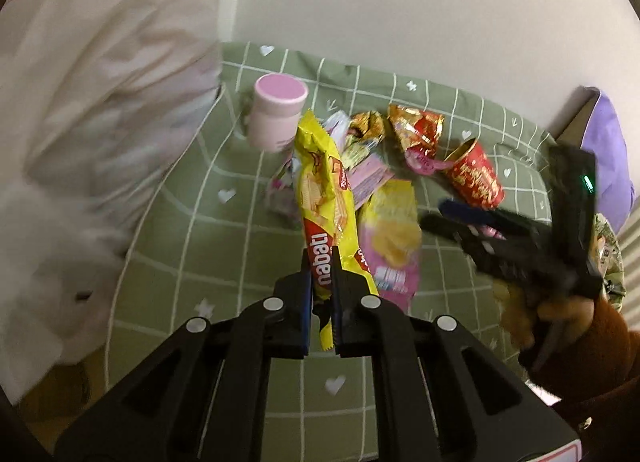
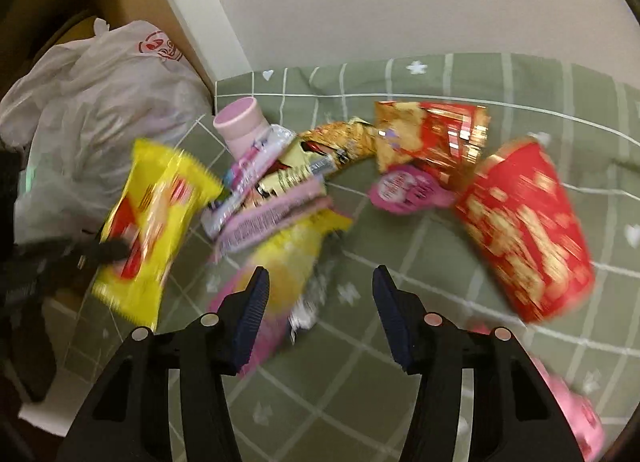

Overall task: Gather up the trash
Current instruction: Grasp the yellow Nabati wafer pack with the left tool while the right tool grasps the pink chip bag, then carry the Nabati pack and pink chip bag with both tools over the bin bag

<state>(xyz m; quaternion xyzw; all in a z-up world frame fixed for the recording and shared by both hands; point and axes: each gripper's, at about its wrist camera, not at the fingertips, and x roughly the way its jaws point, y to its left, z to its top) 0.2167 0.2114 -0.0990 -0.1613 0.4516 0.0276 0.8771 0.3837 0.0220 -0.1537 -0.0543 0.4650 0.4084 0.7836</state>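
Note:
My left gripper (image 1: 322,262) is shut on a yellow Nabati wafer wrapper (image 1: 320,181), lifted above the green checked cloth (image 1: 200,221); the wrapper also shows at the left of the right wrist view (image 2: 156,221). My right gripper (image 2: 320,282) is open and empty above a pink-and-yellow chip bag (image 2: 288,270); it appears at the right of the left wrist view (image 1: 472,229). More trash lies on the cloth: a red paper cup (image 2: 524,229) on its side, a red-gold foil wrapper (image 2: 432,133), a pink lid (image 2: 404,189) and small wrappers (image 2: 280,181).
A white plastic bag (image 1: 88,121) hangs at the left edge of the cloth, also in the right wrist view (image 2: 100,101). A pink lidded jar (image 1: 276,113) stands at the back of the cloth. A white wall (image 1: 400,1) runs behind. A purple cloth (image 1: 604,165) lies at the right.

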